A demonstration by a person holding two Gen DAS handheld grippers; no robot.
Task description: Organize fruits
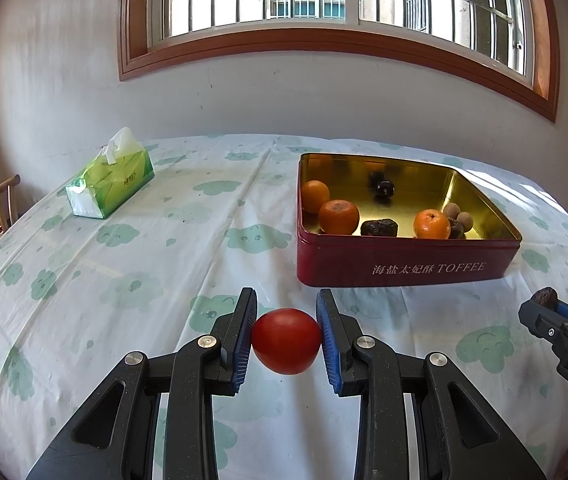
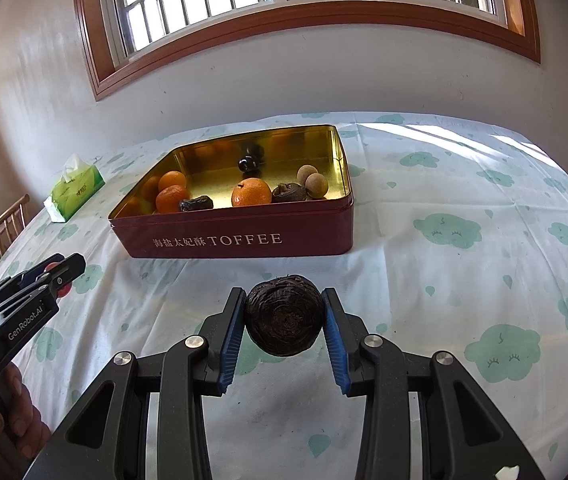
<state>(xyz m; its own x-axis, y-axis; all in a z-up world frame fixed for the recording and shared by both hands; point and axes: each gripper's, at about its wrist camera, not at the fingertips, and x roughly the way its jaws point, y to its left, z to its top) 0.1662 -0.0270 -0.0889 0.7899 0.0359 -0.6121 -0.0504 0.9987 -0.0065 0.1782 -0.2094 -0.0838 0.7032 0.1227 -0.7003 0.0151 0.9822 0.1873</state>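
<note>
Both claws are loaded right now. The left claw (image 1: 286, 340) is clamped on a red tomato-looking fruit (image 1: 286, 341), blue pads pressing it from both sides. It sits just in front of the toffee tin (image 1: 404, 264), a bit toward the tin's left front corner, with the fruit held over the desk (image 1: 124, 280) and its cloud-print cloth.

The right claw (image 2: 284, 322) has a dark, wrinkly round fruit (image 2: 283, 320) squeezed between its pads, also in front of the tin's long printed side, roughly opposite its middle. In the left wrist view you can spot that same claw poking in from the right edge (image 1: 544, 308), off the tin's front right corner. In the right wrist view the left one shows up at the left edge (image 2: 56, 276), with a bit of red peeking between its fingers.

The tin is red outside, gold inside, lid off. Inside it: two oranges (image 1: 339, 217) touching each other by the left wall, a third orange (image 1: 431, 224) near the front wall, and a dark wrinkled piece (image 1: 379, 227) between them. There are two small tan round fruits (image 2: 313, 180) toward the tin's right side, and a dark shiny one (image 1: 385, 188) near the back wall.

A green tissue box (image 1: 110, 180) sits well left of the tin, near the far edge of the desk.
</note>
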